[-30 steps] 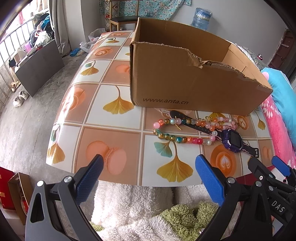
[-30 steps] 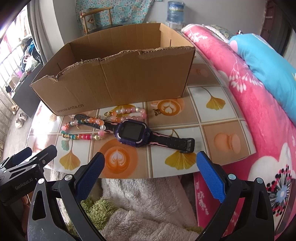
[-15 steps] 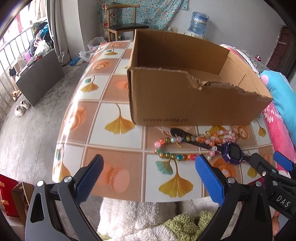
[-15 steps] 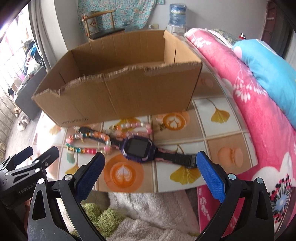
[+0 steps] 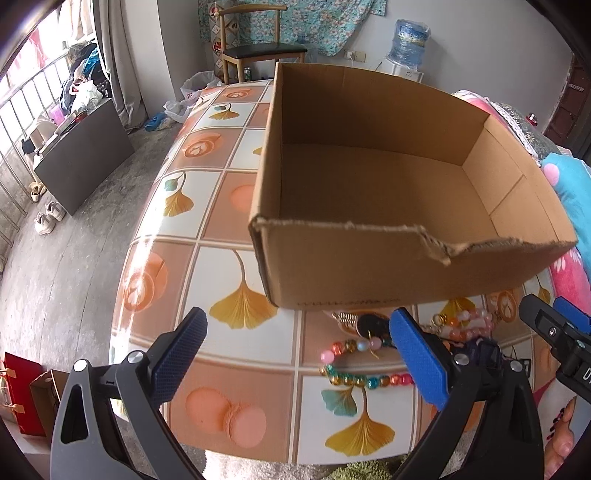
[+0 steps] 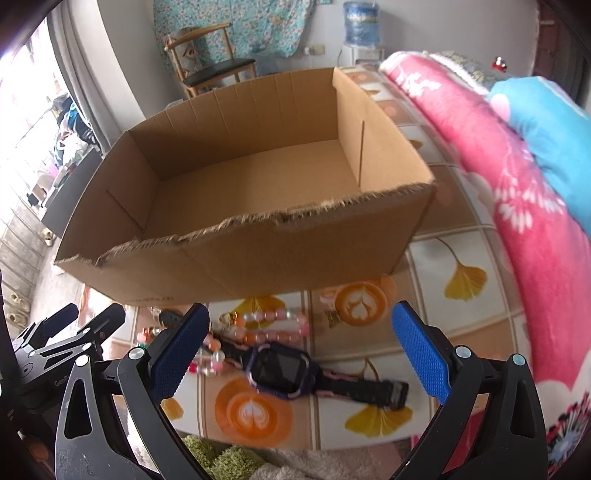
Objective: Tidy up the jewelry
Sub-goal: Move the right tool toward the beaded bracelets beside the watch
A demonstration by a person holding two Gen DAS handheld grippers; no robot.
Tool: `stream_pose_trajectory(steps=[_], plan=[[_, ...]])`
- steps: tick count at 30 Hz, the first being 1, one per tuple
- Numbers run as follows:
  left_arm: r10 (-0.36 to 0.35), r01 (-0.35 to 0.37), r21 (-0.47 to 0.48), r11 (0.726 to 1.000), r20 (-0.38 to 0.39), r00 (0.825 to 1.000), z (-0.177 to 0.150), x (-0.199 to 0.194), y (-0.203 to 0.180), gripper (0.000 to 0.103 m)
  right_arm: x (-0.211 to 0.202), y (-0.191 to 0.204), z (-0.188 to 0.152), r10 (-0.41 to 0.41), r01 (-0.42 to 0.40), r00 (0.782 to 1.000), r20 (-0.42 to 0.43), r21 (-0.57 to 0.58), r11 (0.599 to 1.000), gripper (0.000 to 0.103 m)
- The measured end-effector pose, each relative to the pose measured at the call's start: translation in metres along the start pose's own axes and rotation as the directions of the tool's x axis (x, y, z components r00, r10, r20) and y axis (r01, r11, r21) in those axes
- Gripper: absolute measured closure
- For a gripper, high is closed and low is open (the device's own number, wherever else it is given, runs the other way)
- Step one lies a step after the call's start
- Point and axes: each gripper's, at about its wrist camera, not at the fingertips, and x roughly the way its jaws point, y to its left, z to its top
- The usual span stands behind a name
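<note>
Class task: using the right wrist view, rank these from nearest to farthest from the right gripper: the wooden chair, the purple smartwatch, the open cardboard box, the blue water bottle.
From the right gripper:
1. Purple smartwatch, on the table between its fingers.
2. Open cardboard box, behind the watch.
3. Wooden chair, beyond the box, left.
4. Blue water bottle, by the back wall, right.

Wooden chair (image 5: 258, 48) with dark seat and water jug (image 5: 409, 35) by far wall. Pair of pale shoes (image 5: 46, 218) on grey floor beside dark panel (image 5: 83, 162); pink blanket (image 6: 517, 206) right of table.
</note>
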Motion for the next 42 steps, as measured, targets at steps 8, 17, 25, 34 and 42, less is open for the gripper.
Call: stream_pose_trajectory(steps=[8,17,25,34,42], plan=[[0.05,-0.05,-0.015,0.999,-0.007,0.999,0.027,0.019,0.009,0.004,0.02,0.006,0.039,0.014,-0.014,1.0,0.014,-0.033,0.999,0.008],[0.057,-0.056,-0.043,0.998,0.024,0.998,0.054,0.03,0.031,0.004,0.026,0.012,0.058,0.011,-0.005,0.999,0.051,-0.115,0.993,0.008],[0.083,-0.085,-0.028,0.996,-0.074,0.994,0.016,0.05,0.046,0.004,0.048,-0.018,0.015,-0.075,0.068,0.994,-0.076,-0.089,0.994,0.008],[0.067,-0.072,-0.031,0.997,-0.126,0.99,0.005,0.062,0.056,0.004,0.063,-0.022,0.001,-0.103,0.094,0.99,-0.098,-0.09,0.991,0.008],[0.052,-0.052,-0.001,0.999,-0.094,0.994,-0.001,0.057,0.051,0.004,0.058,-0.008,-0.018,-0.088,0.074,0.992,-0.086,-0.153,0.985,0.008]])
